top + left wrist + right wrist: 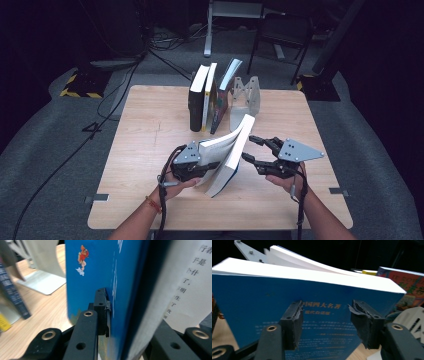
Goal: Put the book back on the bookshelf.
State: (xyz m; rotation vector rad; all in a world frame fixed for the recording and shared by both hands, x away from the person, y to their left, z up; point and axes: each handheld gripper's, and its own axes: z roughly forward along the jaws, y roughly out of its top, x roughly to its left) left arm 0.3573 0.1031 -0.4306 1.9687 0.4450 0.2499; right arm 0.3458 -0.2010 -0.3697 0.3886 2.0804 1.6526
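A thick blue-covered book (229,152) stands tilted on the wooden table (145,160), its pages fanning open at the top. My left gripper (212,167) is shut on it from the left; in the left gripper view the blue cover (90,270) and a block of printed pages sit clamped between the jaws of that gripper (130,312). My right gripper (247,147) is open just right of the book. Seen from the right gripper view, the right gripper (327,306) has its pads spread against the blue back cover (262,297), with nothing between them.
Several books (207,97) stand upright at the back middle of the table, leaning against a white metal bookend (246,97). One of them, with a red cover (409,285), is close beyond the held book. Chair legs and cables lie on the floor behind the table.
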